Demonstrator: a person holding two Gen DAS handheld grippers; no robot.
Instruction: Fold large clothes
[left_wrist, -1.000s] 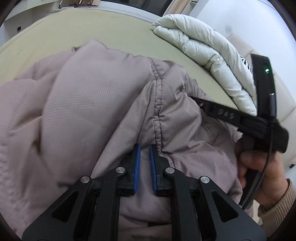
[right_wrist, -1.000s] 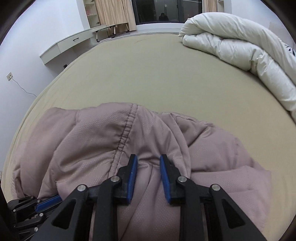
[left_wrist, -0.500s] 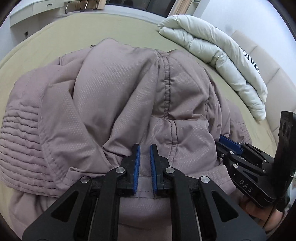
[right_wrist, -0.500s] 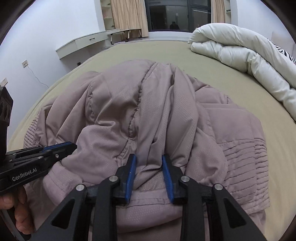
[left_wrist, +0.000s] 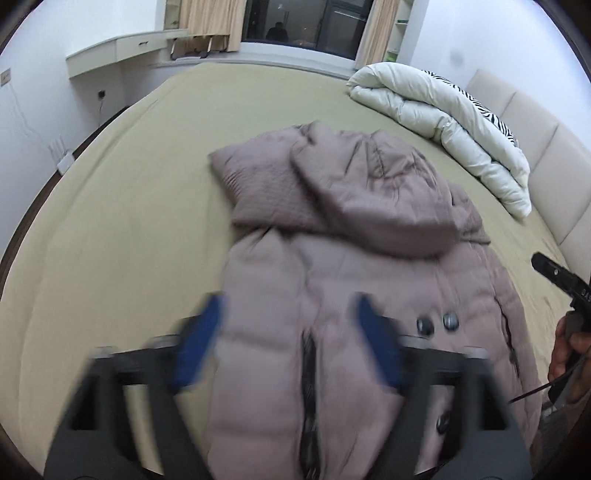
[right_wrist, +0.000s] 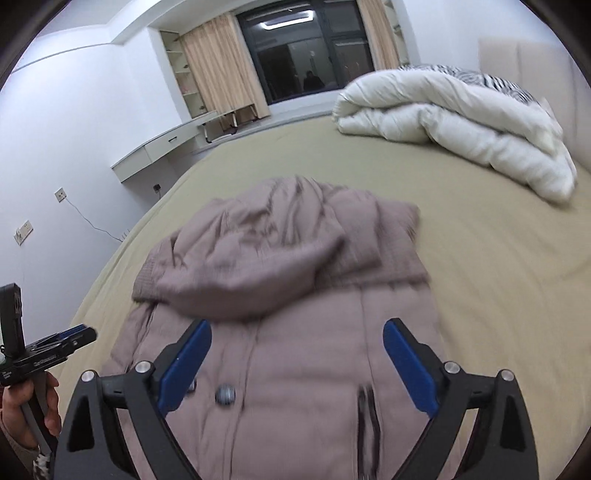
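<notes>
The left gripper (left_wrist: 288, 343) is spread wide, its blue pads (left_wrist: 197, 341) blurred and holding nothing, with the padded mauve coat (left_wrist: 351, 280) lying directly below and ahead of it on the olive bed (left_wrist: 129, 206). The coat's front faces up: a dark zipper line (left_wrist: 308, 373) runs down between the two fingers, and two dark buttons (left_wrist: 437, 323) sit just to the right of the right pad. Farther ahead of the fingers the hood (left_wrist: 373, 192) is laid flat over the collar, and a ribbed cuff or hem panel (left_wrist: 258, 184) sticks out to the left beyond it. The right gripper (right_wrist: 297, 363) is also spread wide and empty, its blue pads (right_wrist: 184, 365) sharp in its own camera, hovering above the coat's chest with the fabric visible between them but not pinched. A single button (right_wrist: 226, 394) lies between the fingers, close to the left one, and a short dark pocket slit (right_wrist: 365, 402) lies nearer the right finger. Far ahead and to the right of both tools a rolled white duvet (right_wrist: 461, 125) rests on the bed near the padded headboard (left_wrist: 535, 122). Each camera catches the other tool at its edge, gripped by a hand (right_wrist: 22, 410).
</notes>
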